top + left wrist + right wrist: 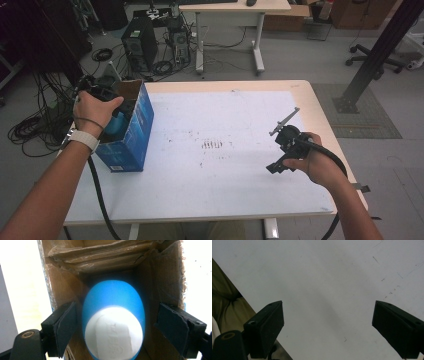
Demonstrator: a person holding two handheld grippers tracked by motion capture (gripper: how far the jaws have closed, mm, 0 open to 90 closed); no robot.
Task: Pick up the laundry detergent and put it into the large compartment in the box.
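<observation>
I have the left tool [113,322] down inside the open blue cardboard box [131,131] at the table's [230,190] nine o'clock edge; its jaws stand apart on either side of a blue bottle with a white cap [113,322], and I judge neither pad is pressing on it. The bottle stands upright within the box, cap toward the camera. My worry from here: lifting out carelessly could catch a pad on the cap or on the torn flap at twelve o'clock in the left gripper view and tip the bottle, or drag the light box off the table edge, since it sits right at the rim; the bottle could also lean against the cardboard wall once free. The left hand [95,112] is cocked over the box top, wrist bent, tool pointing down; the right hand [317,162] rests at four o'clock, holding the right tool [327,327] low over bare white table, jaws wide apart and empty.
</observation>
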